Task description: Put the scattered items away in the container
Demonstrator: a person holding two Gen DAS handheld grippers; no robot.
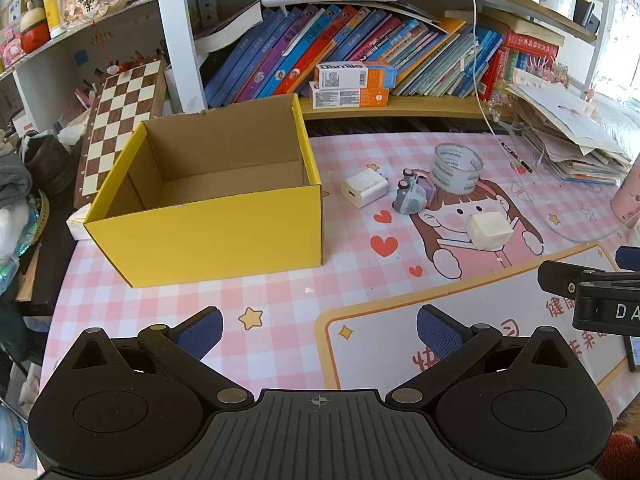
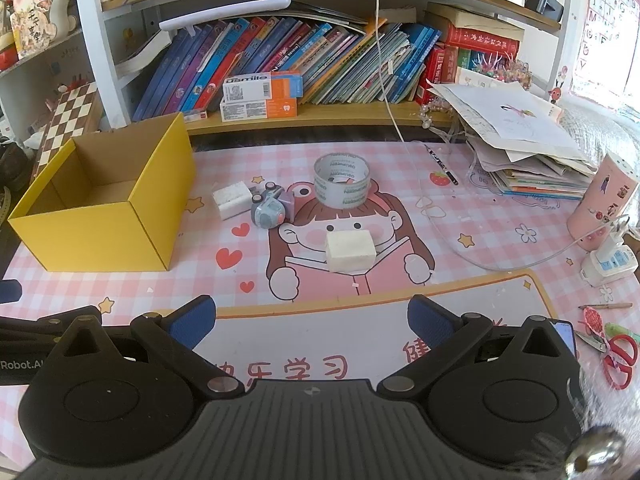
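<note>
Seen from the left wrist: left gripper (image 1: pixel 319 330) spread wide, holding nothing, over the mat's near edge; yellow box (image 1: pixel 208 216) empty toward the table's left edge, white charger (image 1: pixel 365 189), toy car (image 1: pixel 410 196), tape roll (image 1: pixel 457 168) and white block (image 1: pixel 490 231) scattered beside it.

Seen from the right wrist: right gripper (image 2: pixel 312 322) equally wide, empty, facing the white block at mid-table.

4 items (image 2: pixel 351 254) right of box (image 2: pixel 100 236)

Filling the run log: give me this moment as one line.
left gripper open, idle | right gripper open, idle | yellow box empty | charger, toy car, tape roll, white block on mat
</note>
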